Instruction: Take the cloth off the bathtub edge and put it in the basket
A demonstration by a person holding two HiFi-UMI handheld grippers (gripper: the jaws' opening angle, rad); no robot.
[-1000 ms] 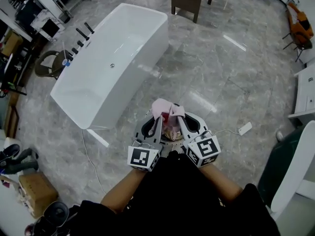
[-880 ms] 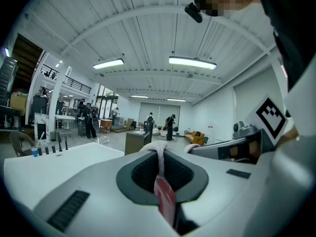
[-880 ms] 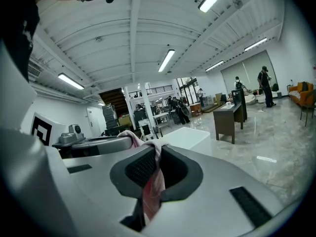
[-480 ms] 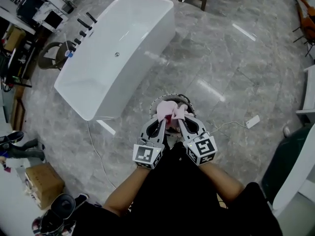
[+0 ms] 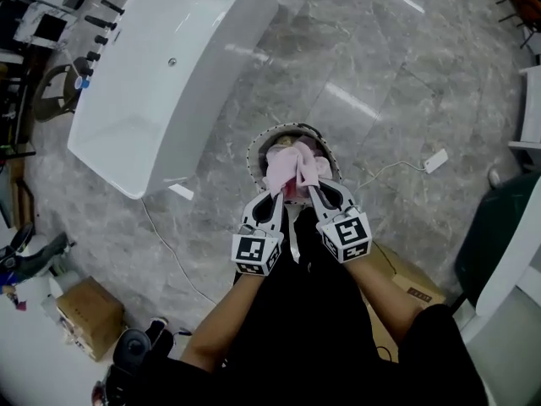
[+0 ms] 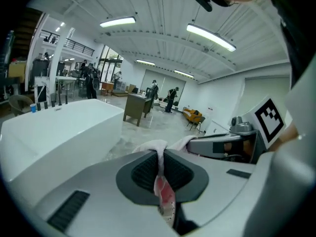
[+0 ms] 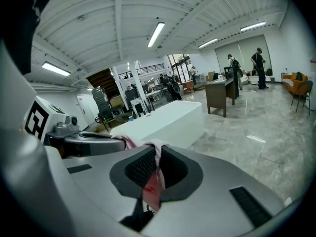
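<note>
The pink bunched cloth (image 5: pixel 292 172) is off the long white bathtub (image 5: pixel 161 66), which stands well apart at the far left on the grey marble floor (image 5: pixel 397 83). The cloth is carried by both tools at once. The left gripper (image 5: pixel 275 196) has its grey fingers (image 6: pixel 89 181) pressed together on a fold of the cloth, pinched thin between the dark ribbed pads. The right gripper (image 5: pixel 311 191) is clamped on another fold in the same way, just beside the first.

From the fingers the cloth bulges out towards the far side, a short heap with its longer run near to far. In the head view it lies over the mouth of the round dark-rimmed basket (image 5: pixel 253 155), which stands on the floor just beyond the fingertips. Both grippers are equally near the basket, side by side. How high the cloth hangs above the rim cannot be told.

The cloth covers most of the basket's opening, so what it contains cannot be made out. The drop looks to need only a lowering and a release straight ahead.
</note>
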